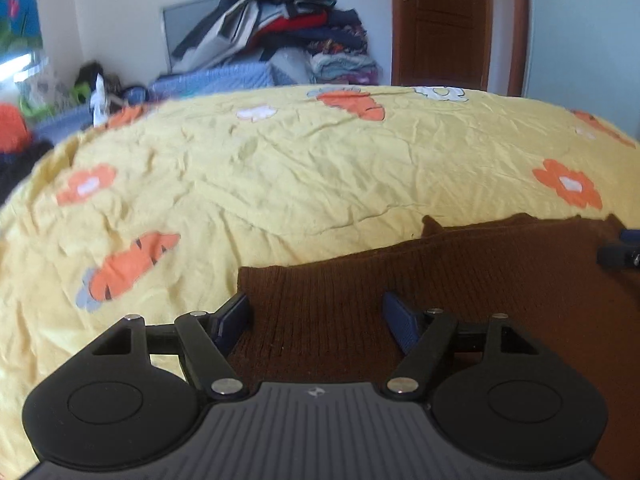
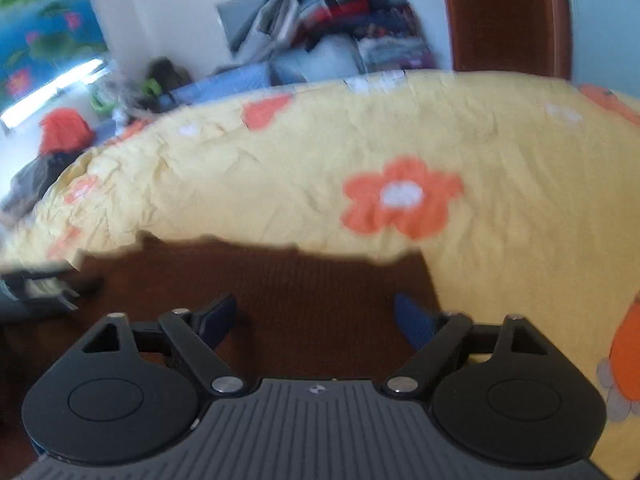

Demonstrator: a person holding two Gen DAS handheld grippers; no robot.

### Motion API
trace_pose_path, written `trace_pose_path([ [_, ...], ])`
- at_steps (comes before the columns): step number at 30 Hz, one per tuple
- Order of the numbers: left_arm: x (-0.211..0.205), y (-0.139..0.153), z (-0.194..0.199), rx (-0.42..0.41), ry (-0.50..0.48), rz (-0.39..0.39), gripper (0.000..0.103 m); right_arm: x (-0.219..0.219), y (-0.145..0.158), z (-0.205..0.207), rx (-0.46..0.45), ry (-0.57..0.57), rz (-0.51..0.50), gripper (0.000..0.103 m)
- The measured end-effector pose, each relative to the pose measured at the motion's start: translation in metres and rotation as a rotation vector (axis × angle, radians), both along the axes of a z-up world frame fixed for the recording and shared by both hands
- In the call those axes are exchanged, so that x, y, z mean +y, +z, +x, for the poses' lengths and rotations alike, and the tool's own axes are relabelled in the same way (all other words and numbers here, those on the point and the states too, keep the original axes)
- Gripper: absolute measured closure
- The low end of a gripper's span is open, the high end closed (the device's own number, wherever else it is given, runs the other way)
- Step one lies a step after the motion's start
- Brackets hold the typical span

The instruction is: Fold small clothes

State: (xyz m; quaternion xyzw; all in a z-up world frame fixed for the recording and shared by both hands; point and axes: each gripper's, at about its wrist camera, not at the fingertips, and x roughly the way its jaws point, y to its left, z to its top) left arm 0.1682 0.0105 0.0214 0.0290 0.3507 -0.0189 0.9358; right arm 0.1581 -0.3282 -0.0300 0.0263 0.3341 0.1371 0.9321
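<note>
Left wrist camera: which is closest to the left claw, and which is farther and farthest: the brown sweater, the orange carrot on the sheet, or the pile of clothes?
1. Brown sweater: right under the open left claw.
2. Orange carrot: printed on the yellow sheet, ahead and to the left.
3. Pile of clothes: past the bed, against the back wall.

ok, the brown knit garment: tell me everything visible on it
The dark brown ribbed knit garment lies flat on the yellow flower-print bedsheet, its far edge uneven with small raised corners. Fine vertical ribs run along it. The open left tongs straddle its left edge; the open right tongs sit over its right part. Neither visibly grips it.
</note>
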Motion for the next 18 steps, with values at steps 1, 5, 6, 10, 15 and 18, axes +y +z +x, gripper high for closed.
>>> trace_pose_path([
  [1, 0.001, 0.000, 0.000, 0.001, 0.000, -0.005, 0.029, -0.005, 0.015, -0.005, 0.003, -0.017, 0.031, 0.021],
  [5, -0.001, 0.000, -0.001, -0.002, -0.002, -0.005, 0.029, -0.018, 0.072, -0.029, 0.011, -0.035, 0.091, 0.023],
  [6, -0.001, 0.000, -0.001, -0.002, -0.001, -0.007, 0.029, -0.018, 0.087, -0.037, 0.010, -0.037, 0.087, 0.023],
  [10, -0.002, 0.000, -0.002, -0.005, -0.001, -0.001, 0.029, -0.016, 0.153, -0.074, 0.004, -0.082, 0.078, 0.019],
  [15, 0.000, -0.001, -0.001, -0.001, 0.005, -0.022, 0.028, -0.032, 0.203, -0.101, 0.007, -0.103, 0.014, 0.006],
  [18, -0.001, -0.001, -0.002, -0.004, 0.007, -0.013, 0.027, -0.051, 0.242, -0.108, 0.021, -0.130, 0.067, 0.003],
])
